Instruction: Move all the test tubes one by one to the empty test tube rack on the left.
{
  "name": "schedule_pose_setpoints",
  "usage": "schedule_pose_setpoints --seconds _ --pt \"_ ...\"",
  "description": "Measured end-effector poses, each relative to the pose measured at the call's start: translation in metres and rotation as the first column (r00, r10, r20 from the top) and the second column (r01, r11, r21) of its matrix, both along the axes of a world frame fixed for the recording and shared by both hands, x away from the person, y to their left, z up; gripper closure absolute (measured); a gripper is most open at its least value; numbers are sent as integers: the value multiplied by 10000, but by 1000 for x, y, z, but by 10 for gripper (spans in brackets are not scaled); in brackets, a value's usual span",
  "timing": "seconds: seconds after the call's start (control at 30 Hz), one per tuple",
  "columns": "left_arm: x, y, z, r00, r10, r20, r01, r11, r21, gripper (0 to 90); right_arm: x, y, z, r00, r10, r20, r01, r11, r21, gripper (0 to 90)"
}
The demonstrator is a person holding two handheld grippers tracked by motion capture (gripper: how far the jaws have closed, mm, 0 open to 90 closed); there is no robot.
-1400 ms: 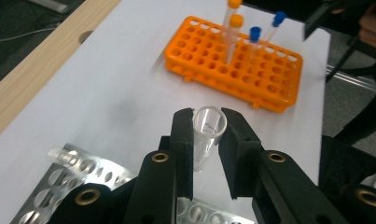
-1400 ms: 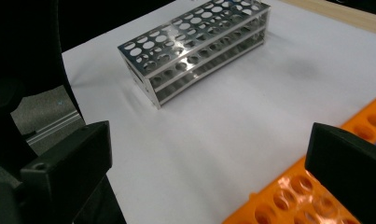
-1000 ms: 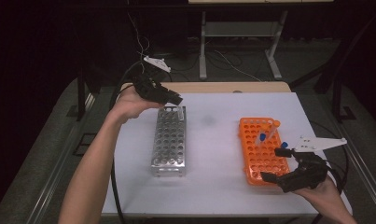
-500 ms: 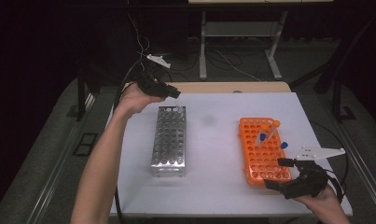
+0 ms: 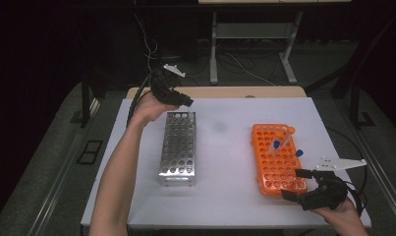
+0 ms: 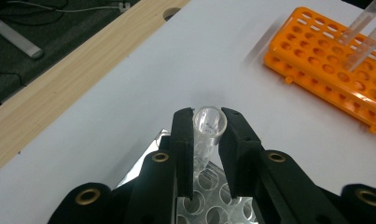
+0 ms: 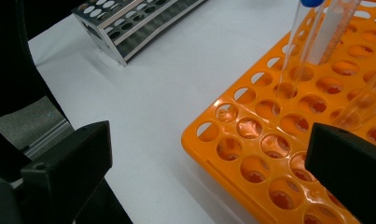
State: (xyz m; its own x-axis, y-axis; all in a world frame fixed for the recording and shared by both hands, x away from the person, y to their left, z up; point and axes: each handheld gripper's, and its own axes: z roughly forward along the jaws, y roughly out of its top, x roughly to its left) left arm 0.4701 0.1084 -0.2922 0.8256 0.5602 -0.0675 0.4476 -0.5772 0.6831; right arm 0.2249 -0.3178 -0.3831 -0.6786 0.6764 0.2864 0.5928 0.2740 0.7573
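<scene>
Left claw (image 6: pixel 207 140) clamps clear tube (image 6: pixel 209 122) upright between jaws, above metal rack (image 6: pixel 209 205).

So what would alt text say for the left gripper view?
Two black jaws of the left gripper clamp a clear open-topped test tube above a metal tube rack. An orange tube rack sits beyond on the white table.

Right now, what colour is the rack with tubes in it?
Orange rack; the high view shows it best.
</scene>
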Motion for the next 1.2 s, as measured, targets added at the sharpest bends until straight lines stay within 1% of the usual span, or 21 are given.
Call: schedule_pose_setpoints --seconds 0.1,0.17,0.2,0.3,0.4,0.43,0.57,0.7,0.8,0.9,1.03,1.13,1.17,1.2 --pt "3 0 -5 10000 59 -60 -58 10000 18 747 0 0 -1 10000 -14 -38 14 10000 -5 3" --pt "5 0 -8 9999 90 -94 -89 9999 138 747 0 0 0 10000 -6 -35 6 10000 -12 3" --pt "6 -1 -10 9999 117 -90 -117 9999 86 747 0 -1 -1 10000 -3 -20 3 10000 -7 3" --pt "8 -2 -15 9998 126 -140 -123 9998 155 747 -1 -1 0 10000 -34 -36 35 10000 22 3" --pt "9 -5 -19 9998 59 -185 -53 9995 307 747 -1 -2 -1 10000 -11 -11 11 10000 12 3" --pt "9 -6 -21 9998 68 -195 -62 9996 286 747 -1 -2 -1 10000 -17 -25 17 10000 13 3" --pt "10 -7 -27 9997 38 -256 -27 9991 415 747 -1 -3 0 10000 -27 -3 27 10000 41 3" --pt "11 -7 -33 9993 124 -339 -111 9992 384 747 -1 -3 0 10000 -43 0 43 10000 31 3" --pt "11 -7 -37 9993 95 -368 -76 9987 501 747 -1 -4 0 10000 -56 0 56 10000 28 3" --pt "11 -7 -41 9992 119 -390 -101 9989 459 747 0 -4 0 10000 -73 16 73 10000 52 3" --pt "10 -8 -46 9991 122 -417 -99 9985 531 744 0 -5 1 9999 -110 17 110 9999 68 3" --pt "10 -7 -50 9988 98 -470 -76 9988 480 740 0 -6 1 9999 -127 27 127 9999 89 3" --pt "10 -7 -50 9982 128 -582 -105 9991 402 735 0 -6 1 9999 -138 31 137 9999 83 3" --pt "9 -6 -50 9979 93 -642 -71 9994 343 703 0 -6 1 9999 -142 36 142 9999 83 3"
